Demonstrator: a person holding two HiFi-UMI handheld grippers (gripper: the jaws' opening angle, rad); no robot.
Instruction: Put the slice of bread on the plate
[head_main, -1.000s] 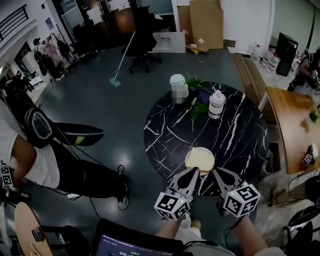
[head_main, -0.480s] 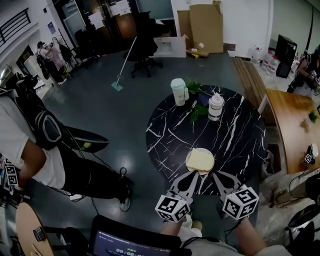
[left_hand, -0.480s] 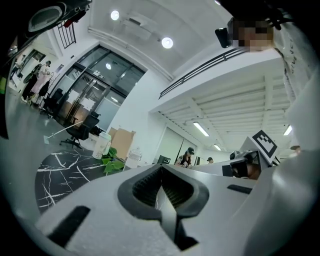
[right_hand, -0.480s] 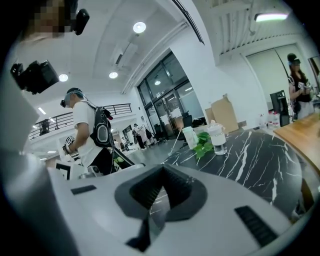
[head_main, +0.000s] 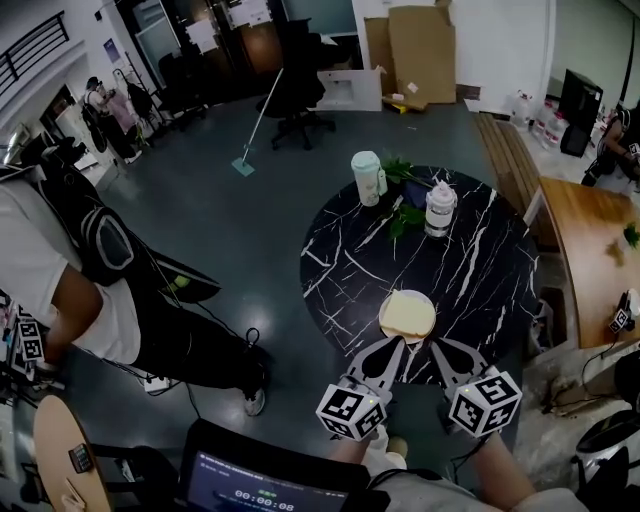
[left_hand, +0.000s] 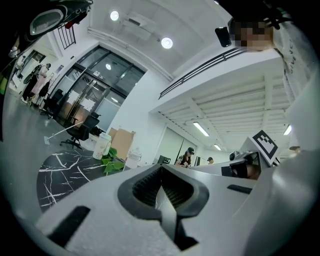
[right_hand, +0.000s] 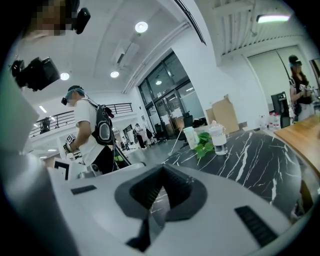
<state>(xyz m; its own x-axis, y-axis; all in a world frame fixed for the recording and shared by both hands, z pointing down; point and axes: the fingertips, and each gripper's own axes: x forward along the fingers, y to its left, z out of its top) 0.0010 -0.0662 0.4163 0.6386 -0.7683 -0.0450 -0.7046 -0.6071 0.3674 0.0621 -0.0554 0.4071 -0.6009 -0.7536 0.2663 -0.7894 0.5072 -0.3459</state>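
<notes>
Near the front edge of a round black tabletop (head_main: 470, 260) veined in white: a round, pale plate (head_main: 426, 301) and on it, as far as can be judged, the slice of bread (head_main: 402, 320). Soft-looking, yellowish, roughly square, flat on the plate's near-left part, so no clear long axis to line up with. Just short of the plate, side by side, left gripper (head_main: 393, 347) and right gripper (head_main: 441, 347), both aimed across the tabletop, tips close to the plate's near rim but apart from it. Bread straight ahead of the left gripper and a little inward of the right — nearer the left, though only slightly. Left fingers (left_hand: 146, 186) pressed together on nothing, dark ribbed pads meeting along a seam; right fingers (right_hand: 176, 192) likewise squeezed closed and empty. Well beyond the plate, at the far side: a pale lidded cup (head_main: 367, 178), a clear jar with a white lid (head_main: 439, 208), green leaves (head_main: 405, 215) between them. Looks finished, or nearly — any further reach calls for spreading the fingers first, then coming in low over the plate's rim.
</notes>
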